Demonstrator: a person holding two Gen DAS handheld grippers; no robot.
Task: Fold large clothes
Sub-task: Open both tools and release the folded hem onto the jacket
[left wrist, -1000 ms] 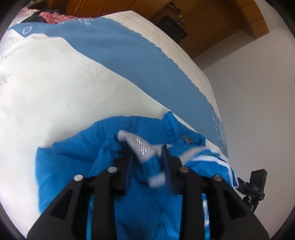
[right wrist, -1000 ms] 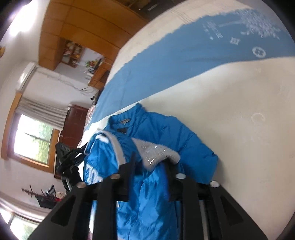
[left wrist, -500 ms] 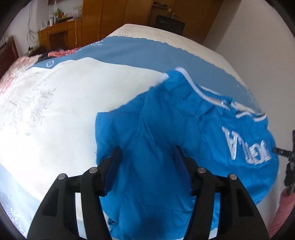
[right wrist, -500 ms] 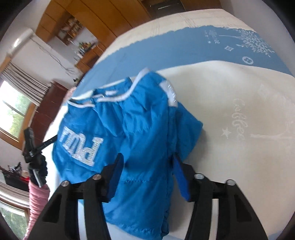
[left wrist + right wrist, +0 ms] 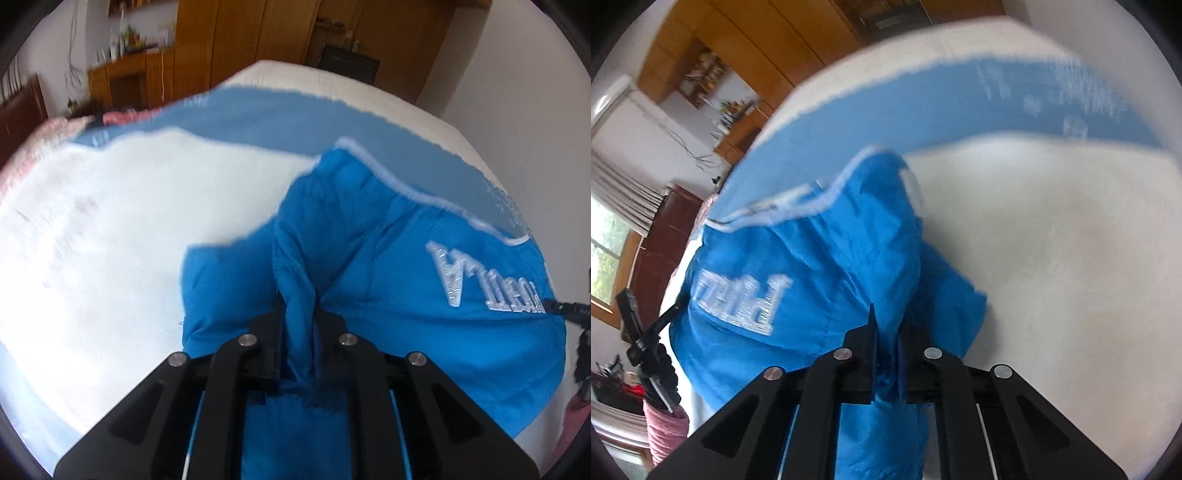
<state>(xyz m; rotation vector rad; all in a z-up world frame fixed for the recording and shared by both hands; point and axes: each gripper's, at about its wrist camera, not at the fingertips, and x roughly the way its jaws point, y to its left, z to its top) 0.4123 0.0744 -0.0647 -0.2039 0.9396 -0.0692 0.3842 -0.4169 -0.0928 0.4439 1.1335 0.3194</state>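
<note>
A bright blue padded jacket with white piping and silver lettering lies on the bed, its near edge raised. My left gripper is shut on a fold of the jacket's near edge. In the right wrist view the same jacket shows its lettering to the left, and my right gripper is shut on another fold of its near edge. Both pinched folds rise into ridges between the fingers. The fingertips are hidden in the cloth.
The bed has a white cover with a blue band across its far side. Wooden wardrobes stand beyond the bed. A black tripod with a pink grip stands by the bed's edge, near the jacket.
Half a second ago both grippers were open over the spread jacket. Now both have closed on folds of its near edge and pulled the cloth up into ridges.
</note>
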